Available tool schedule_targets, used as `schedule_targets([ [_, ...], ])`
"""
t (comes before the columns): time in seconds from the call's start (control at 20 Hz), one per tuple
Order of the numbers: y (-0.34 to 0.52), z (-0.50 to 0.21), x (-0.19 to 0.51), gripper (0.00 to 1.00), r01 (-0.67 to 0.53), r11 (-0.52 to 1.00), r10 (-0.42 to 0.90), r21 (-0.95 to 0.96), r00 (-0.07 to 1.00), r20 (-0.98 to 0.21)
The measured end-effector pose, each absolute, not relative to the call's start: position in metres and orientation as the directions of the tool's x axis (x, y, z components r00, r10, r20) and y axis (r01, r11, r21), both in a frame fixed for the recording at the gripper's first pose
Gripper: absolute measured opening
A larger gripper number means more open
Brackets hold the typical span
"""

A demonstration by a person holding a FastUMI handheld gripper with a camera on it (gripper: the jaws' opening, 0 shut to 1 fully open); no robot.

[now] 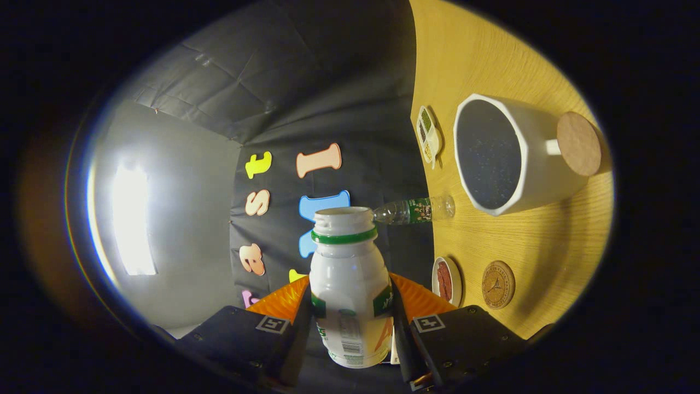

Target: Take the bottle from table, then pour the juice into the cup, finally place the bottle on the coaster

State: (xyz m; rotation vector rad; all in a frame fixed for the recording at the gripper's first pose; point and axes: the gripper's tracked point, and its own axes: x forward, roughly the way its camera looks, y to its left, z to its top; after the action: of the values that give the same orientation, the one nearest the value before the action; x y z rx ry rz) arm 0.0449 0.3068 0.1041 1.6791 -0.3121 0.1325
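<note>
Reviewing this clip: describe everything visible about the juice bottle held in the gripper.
The juice bottle is white, plastic-looking, with a green neck ring, an uncapped mouth and a printed label with a barcode. It sits between the fingers of the hand-held gripper, which press its sides. Its mouth points ahead, toward the booth wall. The table's tilt in the view suggests it is tipped sideways.

A staged recording booth rather than a lived-in home: black creased cloth [306, 82] hangs as the wall across the upper middle of the frame, and a bright light panel [131, 219] glows at the left. At the right, a wood-grain desk [547, 241] carries household props: a cup [508, 158], coasters, probably small snack dishes.
</note>
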Motion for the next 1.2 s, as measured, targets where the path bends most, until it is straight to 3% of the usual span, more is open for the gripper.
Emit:
schedule_targets([
  [1.2,0.315,0.114,0.043,0.68,-0.308,-0.181,-0.124,0.934,0.949,0.289],
])
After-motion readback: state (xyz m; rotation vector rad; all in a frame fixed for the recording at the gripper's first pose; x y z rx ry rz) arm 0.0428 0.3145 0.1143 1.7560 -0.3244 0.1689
